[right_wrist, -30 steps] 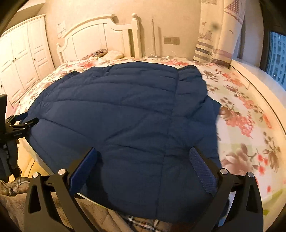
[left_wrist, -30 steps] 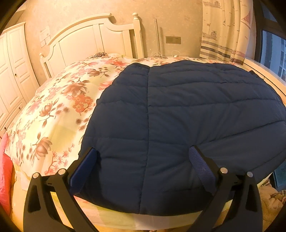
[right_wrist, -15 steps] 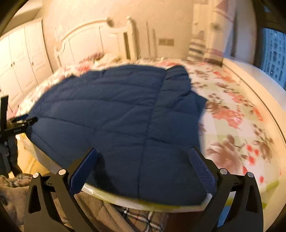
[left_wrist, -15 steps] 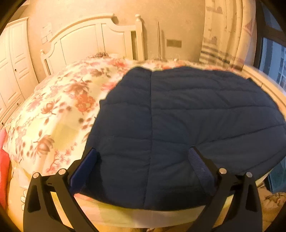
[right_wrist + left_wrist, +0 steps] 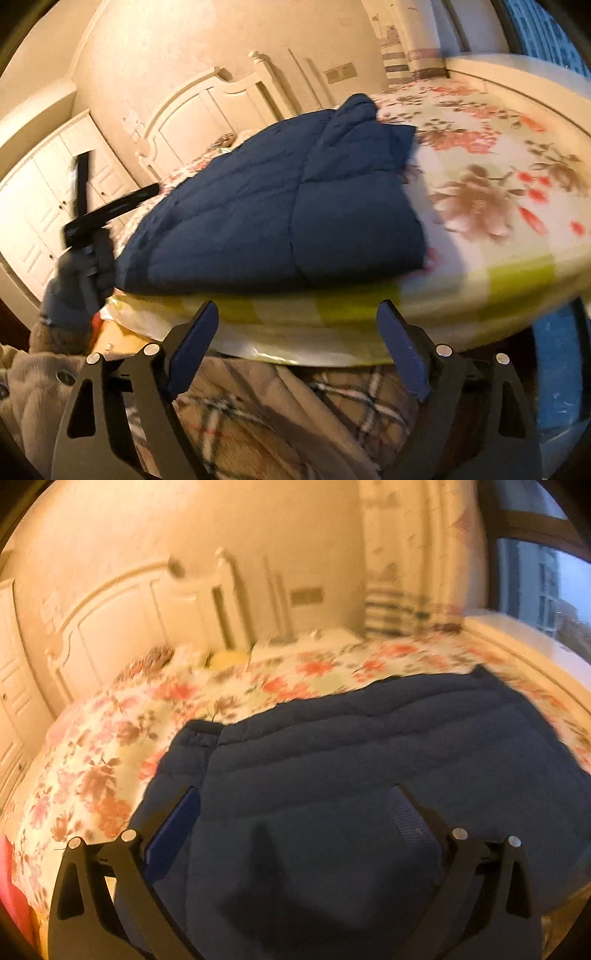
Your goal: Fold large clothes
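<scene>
Navy quilted jacket (image 5: 273,206) spread flat on the floral bed (image 5: 498,192), your grippers at its foot.
Your left gripper (image 5: 291,812) hangs over the jacket's near part, fingers (image 5: 173,834) wide apart, clamping nothing. Your right gripper (image 5: 297,328) sits off the bed edge, fingers (image 5: 402,354) closing with nothing between them, above a plaid cloth (image 5: 295,417).
</scene>
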`<state>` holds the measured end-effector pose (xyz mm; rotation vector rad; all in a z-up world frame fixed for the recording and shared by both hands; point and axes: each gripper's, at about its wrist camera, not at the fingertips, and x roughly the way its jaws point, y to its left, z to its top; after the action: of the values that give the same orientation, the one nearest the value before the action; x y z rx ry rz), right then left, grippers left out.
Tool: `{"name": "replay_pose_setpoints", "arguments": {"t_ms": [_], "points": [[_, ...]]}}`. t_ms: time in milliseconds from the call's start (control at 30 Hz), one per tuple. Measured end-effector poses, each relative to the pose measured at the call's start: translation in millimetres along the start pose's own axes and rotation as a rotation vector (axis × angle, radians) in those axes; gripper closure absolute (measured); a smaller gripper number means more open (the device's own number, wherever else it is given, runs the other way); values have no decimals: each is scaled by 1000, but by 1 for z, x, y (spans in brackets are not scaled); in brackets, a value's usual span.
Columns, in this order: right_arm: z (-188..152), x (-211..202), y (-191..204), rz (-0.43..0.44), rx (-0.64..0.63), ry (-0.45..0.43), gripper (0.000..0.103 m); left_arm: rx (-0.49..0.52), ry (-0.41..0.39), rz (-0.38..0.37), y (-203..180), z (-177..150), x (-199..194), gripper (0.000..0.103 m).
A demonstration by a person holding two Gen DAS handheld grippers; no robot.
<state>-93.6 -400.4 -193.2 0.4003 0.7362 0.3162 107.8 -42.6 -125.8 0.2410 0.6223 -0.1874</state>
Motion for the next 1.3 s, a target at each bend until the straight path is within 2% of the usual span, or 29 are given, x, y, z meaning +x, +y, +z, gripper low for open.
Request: {"name": "replay_pose_setpoints", "arguments": {"t_ms": [33, 67, 133, 200, 333, 433, 500, 533, 567, 667, 767, 933, 1000, 1067, 1133, 1167, 1233, 1300], "points": [[3, 5, 1, 2, 2, 0, 17, -4, 25, 15, 1, 3, 14, 2], [7, 11, 1, 14, 14, 5, 16, -10, 82, 13, 3, 1, 35, 2], [12, 17, 0, 28, 34, -11, 15, -53, 148, -49, 11, -5, 59, 2], [21, 26, 1, 28, 58, -6, 14, -96, 150, -98, 21, -7, 62, 2], [44, 50, 10, 12, 86, 22, 8, -82, 147, -88, 18, -10, 66, 2], [65, 73, 3, 39, 230, 1, 7, -78, 149, -89, 17, -12, 67, 2], [77, 83, 3, 2, 277, -36, 7, -87, 152, -91, 18, -12, 67, 2], [80, 86, 3, -10, 287, -52, 11, -92, 153, -87, 18, -10, 68, 2], [81, 89, 2, -14, 297, -78, 22, -99, 156, -76, 18, -10, 69, 2], [75, 82, -7, 56, 306, -163, 50, -94, 165, -61, 17, -8, 69, 2], [70, 67, 0, 55, 234, -226, 61, -54, 186, -26, 11, 3, 67, 2], [61, 49, 11, 35, 150, -271, 64, -23, 134, 52, 0, 59, 67, 2], [60, 41, 21, 20, 105, -288, 64, 13, 170, 92, -11, 84, 90, 2], [61, 32, 32, -1, 42, -304, 64, 40, 225, 141, -20, 94, 120, 2], [63, 25, 45, -22, -22, -315, 64, 72, 305, 138, -31, 92, 149, 3], [65, 23, 50, -32, -51, -316, 64, 83, 313, 143, -34, 90, 152, 6], [67, 23, 52, -41, -70, -311, 64, 68, 270, 108, -32, 86, 136, 14], [69, 25, 50, -46, -72, -302, 64, 33, 225, 39, -24, 79, 105, 16]]}}
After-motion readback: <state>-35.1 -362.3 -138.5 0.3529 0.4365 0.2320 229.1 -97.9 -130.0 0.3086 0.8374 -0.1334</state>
